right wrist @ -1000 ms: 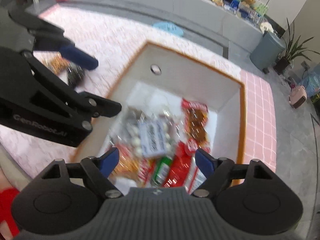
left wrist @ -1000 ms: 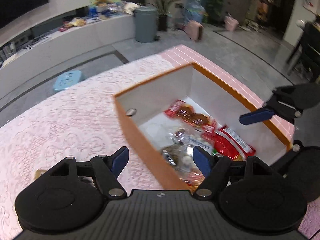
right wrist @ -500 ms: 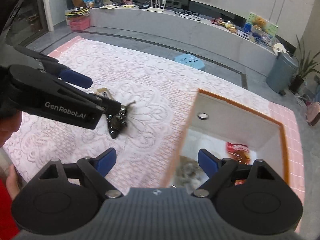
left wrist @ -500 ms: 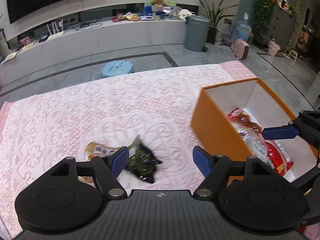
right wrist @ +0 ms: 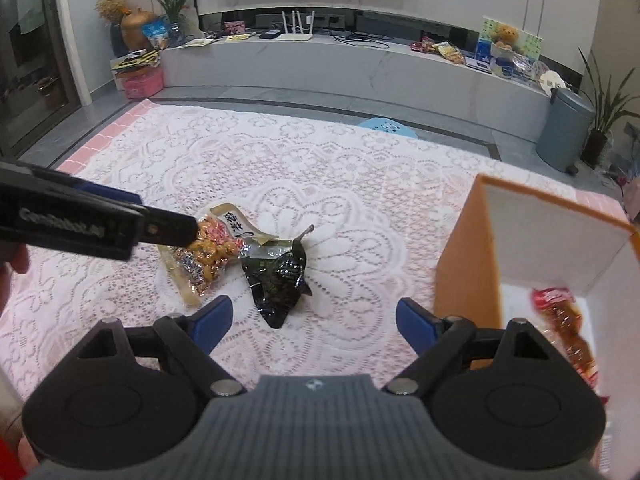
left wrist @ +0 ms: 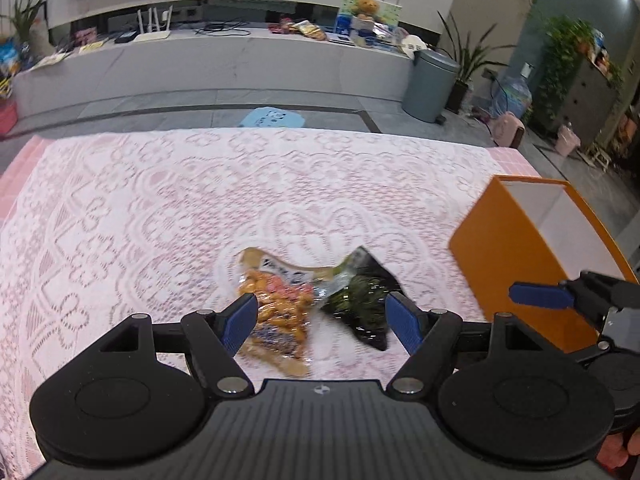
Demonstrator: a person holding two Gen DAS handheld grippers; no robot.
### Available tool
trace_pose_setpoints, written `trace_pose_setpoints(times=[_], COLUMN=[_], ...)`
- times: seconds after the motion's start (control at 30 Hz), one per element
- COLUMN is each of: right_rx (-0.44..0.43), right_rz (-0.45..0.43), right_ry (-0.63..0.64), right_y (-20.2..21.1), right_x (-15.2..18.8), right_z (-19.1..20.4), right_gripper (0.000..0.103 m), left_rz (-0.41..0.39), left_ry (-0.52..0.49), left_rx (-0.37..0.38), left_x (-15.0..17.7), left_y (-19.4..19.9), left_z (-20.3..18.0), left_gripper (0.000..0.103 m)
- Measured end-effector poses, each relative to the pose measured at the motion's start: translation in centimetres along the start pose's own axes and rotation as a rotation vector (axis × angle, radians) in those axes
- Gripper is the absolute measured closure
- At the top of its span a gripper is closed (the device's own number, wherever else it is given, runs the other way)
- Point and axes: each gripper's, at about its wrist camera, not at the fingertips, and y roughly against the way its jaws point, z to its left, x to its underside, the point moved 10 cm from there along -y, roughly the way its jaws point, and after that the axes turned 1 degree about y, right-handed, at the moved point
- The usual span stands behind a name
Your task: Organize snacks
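Two snack packets lie on the lace tablecloth: a clear bag of orange snacks [left wrist: 276,300] [right wrist: 208,252] and a dark green foil packet [left wrist: 364,296] [right wrist: 278,280] touching its right side. My left gripper [left wrist: 322,322] is open and empty, hovering just above both packets. My right gripper [right wrist: 312,324] is open and empty, a little short of the dark packet. The orange box [left wrist: 516,248] [right wrist: 464,276] stands to the right, with a red snack packet [right wrist: 568,328] showing inside it.
The pink lace-covered table [right wrist: 320,168] stretches far and left of the packets. Beyond it are a blue stool [left wrist: 272,118], a grey bin [left wrist: 428,80] and a long white bench [right wrist: 360,64] with clutter. The left gripper's body [right wrist: 80,224] reaches in at the right wrist view's left.
Both grippers have swung left, away from above the orange box, toward the two packets on the cloth. Both stay open and empty.
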Motion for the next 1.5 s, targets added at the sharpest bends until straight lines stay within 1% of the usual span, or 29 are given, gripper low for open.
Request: trace_pose_setpoints(times=[0.1,0.23,0.33,0.43,0.5,0.6,0.67,0.8,0.87,0.97,1.03,1.1,1.17,1.27,1.33,1.37,1.43,1.5], right_rx=[-0.001,0.005,0.008,0.011,0.014,0.008,0.003,0.023,0.024,0.016,0.017,0.012,0.002,0.012,0.023,0.02,0.007,0.005], right_rz=[-0.002,-0.023,-0.039,-0.063,-0.082,-0.106,-0.107,-0.109,-0.105,-0.098,-0.091,-0.086,-0.078,-0.072,-0.065,-0.06,-0.052,-0.047], right_ry=[-0.018,-0.015,0.012,0.054,0.079,0.095,0.109,0.175,0.194,0.2,0.187,0.163,0.162,0.209,0.224,0.221,0.199,0.188], right_y=[-1.0,-2.3,-3.2,-4.0,-4.5,-5.2,-5.7,-6.7,-7.2,-7.9,-8.4,-8.8,-9.1,-9.4,-9.5,-9.5,-9.5,-9.4], right_x=[0.3,0.3,0.3,0.1,-0.1,-0.4,-0.5,-0.2,0.0,0.2,0.2,0.2,0.3,0.7,0.9,1.0,1.1,1.1], right_z=[0.5,1.0,1.4,1.8,2.1,2.4,2.7,3.2,3.4,3.2,3.0,2.8,3.1,3.8,3.9,3.9,3.8,3.6], right_gripper=[0.016,0.016,0.016,0.016,0.017,0.017,0.017,0.017,0.017,0.018,0.022,0.023,0.024,0.036,0.049,0.051,0.053,0.054], left_rz=[-0.011,-0.027,-0.022,-0.011,-0.01,-0.036,-0.049,-0.048,-0.036,-0.015,-0.013,-0.007,0.0,0.002,0.011,0.017,0.009,-0.006], left_ry=[0.025,0.057,0.068,0.05,0.04,0.048,0.019,-0.111,-0.143,-0.164,-0.198,-0.213,-0.227,-0.244,-0.223,-0.207,-0.188,-0.203], left_rx=[0.003,0.026,0.039,0.048,0.034,0.006,0.002,-0.024,-0.004,0.022,0.004,-0.009,-0.019,-0.026,-0.025,-0.022,-0.014,-0.025], left_x=[0.4,0.9,1.5,1.9,2.0,1.6,1.3,1.3,1.4,1.9,2.1,2.3,2.4,2.6,2.6,2.7,2.7,2.8], left_y=[-0.3,-0.9,-1.7,-2.3,-2.6,-3.1,-3.5,-4.9,-5.5,-6.2,-6.5,-6.9,-7.3,-7.8,-8.0,-8.2,-8.3,-8.3], left_z=[1.2,2.3,3.1,3.2,3.4,4.1,4.1,3.5,3.1,2.7,2.6,2.6,2.6,2.6,2.9,3.0,3.0,2.7], left_gripper=[0.018,0.018,0.018,0.018,0.018,0.017,0.016,0.015,0.015,0.014,0.014,0.013,0.01,0.006,0.006,0.006,0.006,0.006])
